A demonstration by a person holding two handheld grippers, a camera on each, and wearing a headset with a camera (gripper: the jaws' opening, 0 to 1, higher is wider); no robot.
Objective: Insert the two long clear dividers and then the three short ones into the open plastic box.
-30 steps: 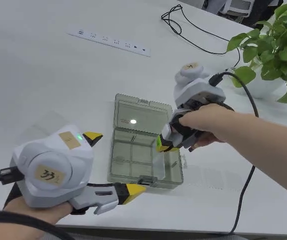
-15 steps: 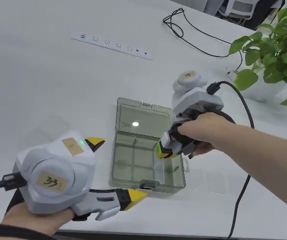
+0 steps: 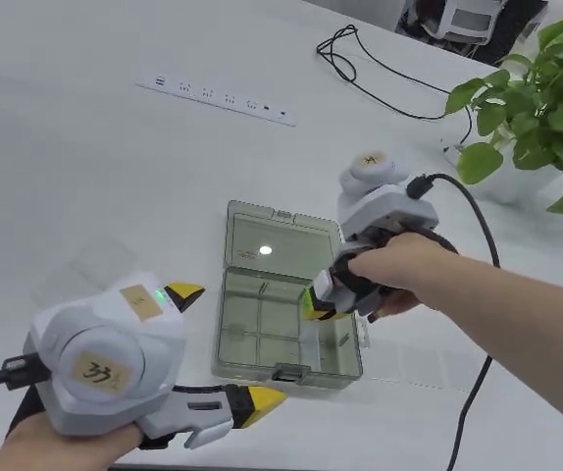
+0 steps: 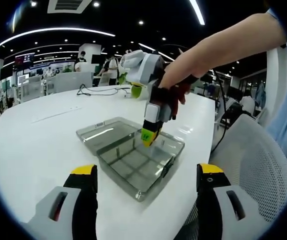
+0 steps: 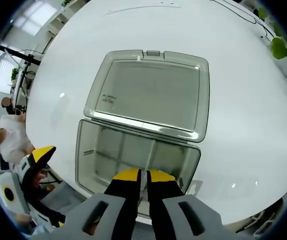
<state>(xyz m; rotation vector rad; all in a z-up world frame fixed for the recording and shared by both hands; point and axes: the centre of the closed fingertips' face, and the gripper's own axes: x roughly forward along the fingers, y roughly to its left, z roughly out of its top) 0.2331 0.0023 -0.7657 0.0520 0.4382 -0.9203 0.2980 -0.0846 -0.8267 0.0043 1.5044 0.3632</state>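
Hanging nearest the person, the left gripper (image 3: 223,345) is idling low over the near edge of the surface (image 3: 85,177), its jaws spread wide and holding nothing. Just beyond it, the open plastic box (image 3: 221,329) is lying flat with its lid (image 3: 277,235) folded back, and a grid of clear partitions (image 3: 262,316) is showing inside. The right gripper (image 3: 313,306) is reaching down over the box's right-hand end in the head view, its jaws pinched almost together on what looks like a thin clear divider (image 3: 313,334), which is faint against the box. Judging by the grid, one of the short dividers is going in. The next move is calling for lining its ends up with the slots and pressing straight down. Farther off, a power strip (image 3: 218,95) is lying on the surface.
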